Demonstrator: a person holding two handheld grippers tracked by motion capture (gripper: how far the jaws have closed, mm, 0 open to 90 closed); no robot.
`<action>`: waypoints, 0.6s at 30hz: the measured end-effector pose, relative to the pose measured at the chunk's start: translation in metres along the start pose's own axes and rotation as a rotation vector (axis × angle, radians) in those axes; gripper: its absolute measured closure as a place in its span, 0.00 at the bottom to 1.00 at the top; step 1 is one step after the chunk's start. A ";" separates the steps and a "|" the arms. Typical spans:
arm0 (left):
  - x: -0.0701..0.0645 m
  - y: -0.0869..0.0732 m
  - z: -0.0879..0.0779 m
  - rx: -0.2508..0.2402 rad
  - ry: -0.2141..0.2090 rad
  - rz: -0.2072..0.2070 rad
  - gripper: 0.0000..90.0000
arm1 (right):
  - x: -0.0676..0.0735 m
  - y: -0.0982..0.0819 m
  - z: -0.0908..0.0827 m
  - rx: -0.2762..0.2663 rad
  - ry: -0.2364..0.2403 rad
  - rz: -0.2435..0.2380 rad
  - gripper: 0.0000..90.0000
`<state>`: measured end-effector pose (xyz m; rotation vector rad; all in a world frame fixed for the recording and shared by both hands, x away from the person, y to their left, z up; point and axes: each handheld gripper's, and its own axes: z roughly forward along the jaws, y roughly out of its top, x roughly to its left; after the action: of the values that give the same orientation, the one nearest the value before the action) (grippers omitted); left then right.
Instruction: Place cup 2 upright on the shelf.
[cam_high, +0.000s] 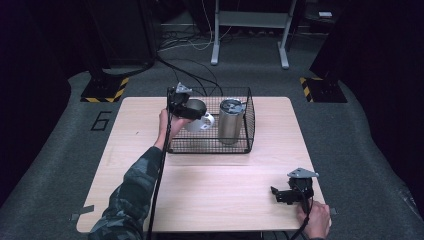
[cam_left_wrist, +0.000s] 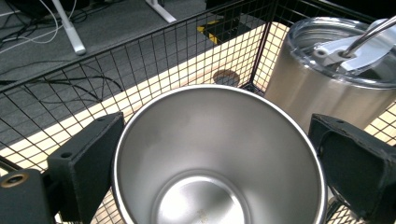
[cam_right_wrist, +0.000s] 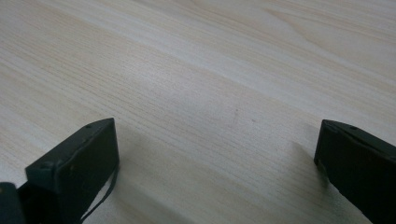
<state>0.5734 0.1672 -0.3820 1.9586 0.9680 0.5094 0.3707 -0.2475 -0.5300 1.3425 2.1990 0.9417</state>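
The left gripper (cam_high: 186, 107) grips a steel mug (cam_left_wrist: 219, 158) inside the wire basket (cam_high: 210, 146), at nine o'clock from the tumbler (cam_high: 230, 121). Setting it down looks nearly done. The right gripper (cam_high: 286, 195) rests wide open on the worktop (cam_high: 215, 190).

Camouflage sleeve (cam_high: 131, 192); black left gripper (cam_high: 184, 106) and right gripper (cam_high: 286, 195), each with grey three-cornered plate, black trailing cable.

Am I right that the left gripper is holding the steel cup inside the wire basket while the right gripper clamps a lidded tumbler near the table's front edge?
Not quite. The right gripper holds nothing: its jaws stand open over bare table, as the right gripper view shows. The lidded tumbler stands in the wire basket, beside the steel cup that the left gripper holds.
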 end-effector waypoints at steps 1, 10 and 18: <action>0.000 -0.001 0.003 0.002 0.002 -0.001 0.07 | 0.000 0.000 0.000 0.000 0.000 0.000 0.00; 0.002 -0.005 0.010 0.032 0.004 0.002 0.07 | 0.000 0.000 0.000 -0.001 0.000 0.000 0.00; 0.004 -0.008 0.019 0.065 0.012 0.000 0.07 | 0.000 0.000 0.000 -0.001 0.000 0.000 0.00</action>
<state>0.5847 0.1636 -0.3990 2.0155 1.0039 0.4957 0.3707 -0.2475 -0.5301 1.3424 2.1981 0.9425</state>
